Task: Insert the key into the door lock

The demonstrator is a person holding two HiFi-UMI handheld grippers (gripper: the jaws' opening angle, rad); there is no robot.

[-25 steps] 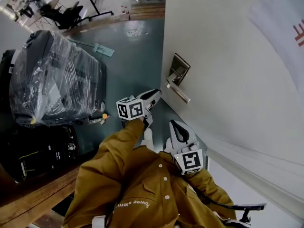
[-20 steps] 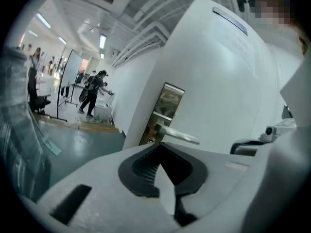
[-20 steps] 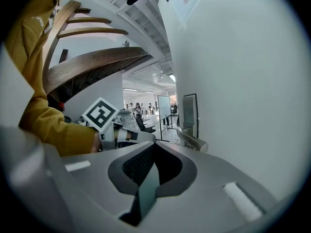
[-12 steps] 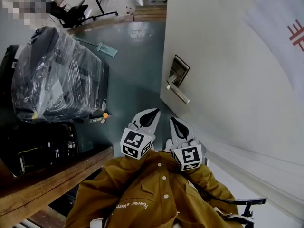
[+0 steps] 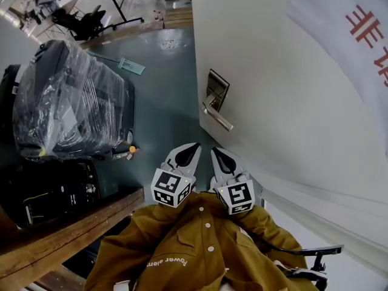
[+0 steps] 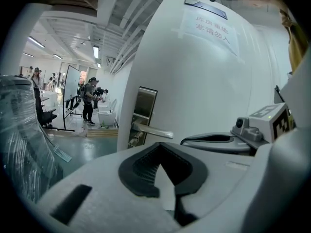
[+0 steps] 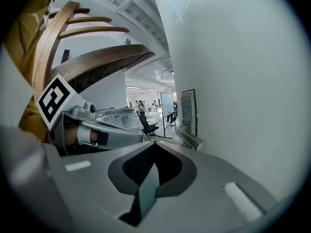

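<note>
The white door (image 5: 285,83) stands at the right of the head view, with a metal lock plate (image 5: 216,88) and a lever handle (image 5: 217,115) near its edge. In the left gripper view the plate (image 6: 144,108) and the handle (image 6: 150,130) lie straight ahead, with a small brassy piece (image 6: 134,139) under the handle; I cannot tell what it is. No key shows in either gripper. My left gripper (image 5: 195,146) and right gripper (image 5: 213,151) sit side by side close to my chest, short of the handle. Both are shut and empty.
A black suitcase wrapped in clear film (image 5: 70,99) stands on the green floor at the left, above a black case (image 5: 48,194). A curved wooden rail (image 5: 66,235) runs by my left side. A small orange thing (image 5: 131,150) lies on the floor. People are far off at the back.
My left gripper, which was stretched out near the handle with its jaws open, has drawn back beside the right one and shut. The right gripper has stayed put.
</note>
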